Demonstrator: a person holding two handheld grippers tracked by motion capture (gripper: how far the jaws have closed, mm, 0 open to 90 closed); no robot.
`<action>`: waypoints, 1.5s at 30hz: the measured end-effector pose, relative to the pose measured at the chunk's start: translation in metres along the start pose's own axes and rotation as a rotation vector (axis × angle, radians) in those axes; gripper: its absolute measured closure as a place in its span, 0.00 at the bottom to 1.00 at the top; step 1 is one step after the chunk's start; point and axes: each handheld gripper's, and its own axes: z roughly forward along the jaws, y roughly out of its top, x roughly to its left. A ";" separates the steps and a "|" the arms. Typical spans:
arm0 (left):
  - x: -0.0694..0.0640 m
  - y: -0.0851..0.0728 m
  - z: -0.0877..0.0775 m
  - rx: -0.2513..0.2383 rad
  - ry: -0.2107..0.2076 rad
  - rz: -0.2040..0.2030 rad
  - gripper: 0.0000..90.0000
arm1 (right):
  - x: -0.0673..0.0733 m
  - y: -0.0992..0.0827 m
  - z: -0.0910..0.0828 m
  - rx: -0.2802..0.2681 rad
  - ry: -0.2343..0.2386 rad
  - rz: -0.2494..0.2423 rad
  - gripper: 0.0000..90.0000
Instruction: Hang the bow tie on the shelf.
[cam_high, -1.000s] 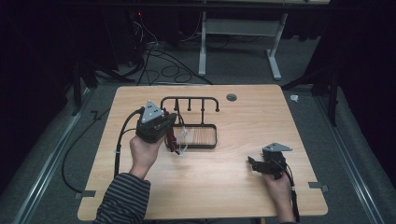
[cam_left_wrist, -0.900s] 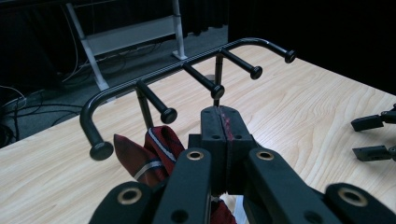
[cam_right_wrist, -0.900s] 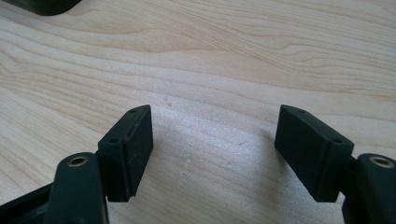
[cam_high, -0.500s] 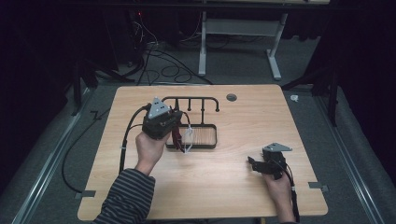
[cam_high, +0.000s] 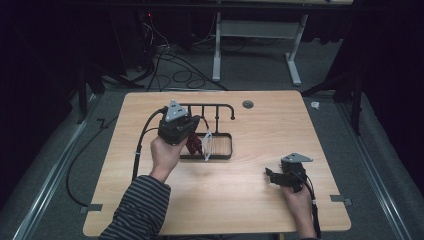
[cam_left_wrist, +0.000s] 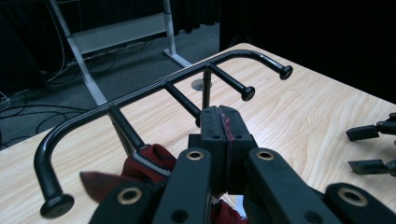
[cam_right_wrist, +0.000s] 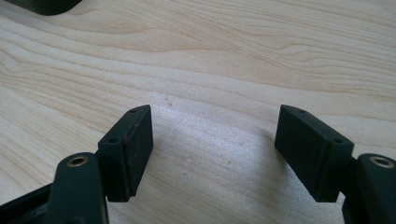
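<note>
The black peg rack (cam_high: 207, 111) stands at the far middle of the desk (cam_high: 260, 200), its pegs (cam_left_wrist: 231, 81) jutting toward the near side, its tray (cam_high: 222, 147) flat in front. The left hand-held gripper (cam_high: 197, 145) crowds that tray, jaws pinched on a dark red cloth (cam_left_wrist: 149, 161), close under the rail. Right of the rack there's open wood, bare across to the right hand-held gripper (cam_high: 272, 176), resting low with jaws spread. The whole near strip lies open too.
</note>
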 end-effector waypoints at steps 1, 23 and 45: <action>0.001 0.001 0.002 0.001 0.000 -0.002 1.00 | 0.000 0.000 0.000 -0.001 0.000 -0.002 0.32; 0.008 0.008 0.022 0.008 0.040 -0.009 0.99 | 0.000 0.000 0.000 -0.001 0.001 -0.001 0.32; 0.014 0.004 0.029 0.045 0.076 -0.014 0.99 | 0.000 0.000 0.000 0.000 0.002 -0.002 0.32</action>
